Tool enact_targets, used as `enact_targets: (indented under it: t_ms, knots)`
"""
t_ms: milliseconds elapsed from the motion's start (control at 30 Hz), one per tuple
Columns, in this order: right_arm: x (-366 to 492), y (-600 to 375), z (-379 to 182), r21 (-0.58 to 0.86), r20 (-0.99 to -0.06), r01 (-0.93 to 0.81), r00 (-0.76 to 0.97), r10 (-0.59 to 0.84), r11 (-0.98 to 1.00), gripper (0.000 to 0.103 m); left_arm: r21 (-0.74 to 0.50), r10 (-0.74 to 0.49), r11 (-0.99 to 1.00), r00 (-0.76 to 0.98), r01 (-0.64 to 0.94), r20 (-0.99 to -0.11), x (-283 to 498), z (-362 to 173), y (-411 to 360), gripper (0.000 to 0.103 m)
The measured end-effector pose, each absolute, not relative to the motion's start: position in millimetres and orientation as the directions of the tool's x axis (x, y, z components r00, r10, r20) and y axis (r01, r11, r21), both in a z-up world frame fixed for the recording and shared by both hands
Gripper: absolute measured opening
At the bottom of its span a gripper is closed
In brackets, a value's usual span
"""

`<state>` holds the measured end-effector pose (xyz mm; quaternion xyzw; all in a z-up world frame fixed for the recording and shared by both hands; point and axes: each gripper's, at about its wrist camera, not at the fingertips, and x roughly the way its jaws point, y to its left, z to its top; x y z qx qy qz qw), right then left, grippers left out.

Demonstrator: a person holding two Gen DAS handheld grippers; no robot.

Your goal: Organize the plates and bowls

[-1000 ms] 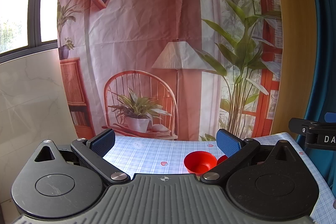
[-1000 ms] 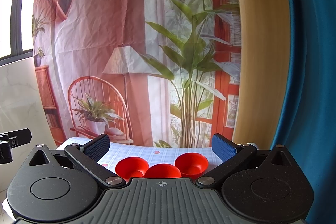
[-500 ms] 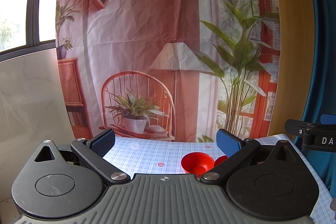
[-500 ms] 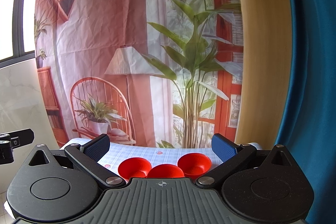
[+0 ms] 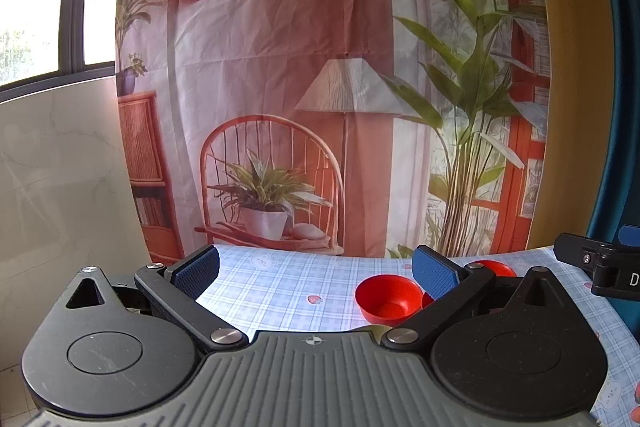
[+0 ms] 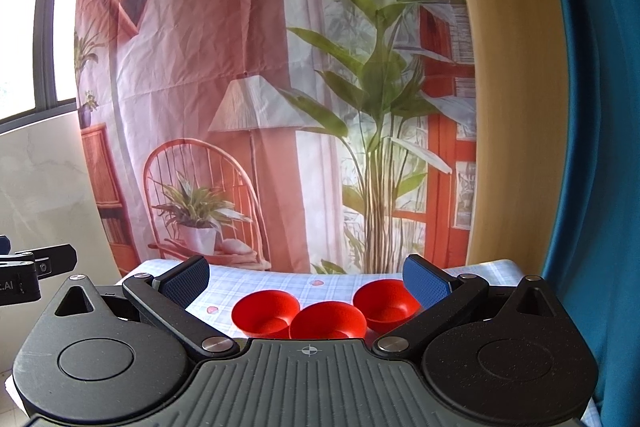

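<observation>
Three red bowls stand on the checked tablecloth (image 6: 280,281): a left bowl (image 6: 265,310), a middle bowl (image 6: 327,319) and a right bowl (image 6: 385,303). My right gripper (image 6: 306,277) is open and empty, held above and before them. In the left wrist view one red bowl (image 5: 388,297) shows in full, another (image 5: 490,267) peeks behind my right finger. My left gripper (image 5: 316,273) is open and empty, held above the tablecloth (image 5: 272,283) left of the bowls. No plates show.
A printed cloth backdrop (image 5: 320,87) hangs right behind the table's far edge. A blue curtain (image 6: 592,147) and a wooden post (image 6: 516,87) stand at the right. The right gripper's body (image 5: 600,267) shows at the left view's right edge. A marble wall (image 5: 52,167) is left.
Both grippers have tilted down slightly and edged forward; the bowls sit a little higher and larger in both views. Neither gripper's opening changed.
</observation>
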<state>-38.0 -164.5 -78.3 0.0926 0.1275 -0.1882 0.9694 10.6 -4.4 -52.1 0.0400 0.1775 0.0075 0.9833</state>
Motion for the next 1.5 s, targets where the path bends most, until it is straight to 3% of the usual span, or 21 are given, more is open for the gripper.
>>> enact_targets:
  t_ms: [400, 800, 1333, 1500]
  knots:
    - [-26.4, -174.9, -139.3, 0.158, -0.345, 0.384, 0.885, -0.313, 0.91, 0.103, 0.021, 0.005, 1.0, 0.913, 0.004, -0.407, 28.5, -112.3, 6.1, 0.103]
    - [-20.2, -181.5, -184.7, 0.159, -0.403, 0.399, 0.861, -0.309, 0.903, 0.103, 0.042, -0.004, 0.999, 0.859, 0.029, -0.513, 46.7, -165.0, 0.8, 0.103]
    - [-14.5, -190.4, -223.9, 0.132, -0.496, 0.396, 0.82, -0.286, 0.908, 0.103, -0.033, -0.088, 0.996, 0.77, 0.086, -0.632, 57.2, -204.6, -8.0, 0.101]
    - [-14.0, -188.8, -233.2, 0.126, -0.525, 0.383, 0.808, -0.266, 0.915, 0.102, -0.057, -0.12, 0.992, 0.736, 0.11, -0.666, 57.3, -213.5, -10.1, 0.096]
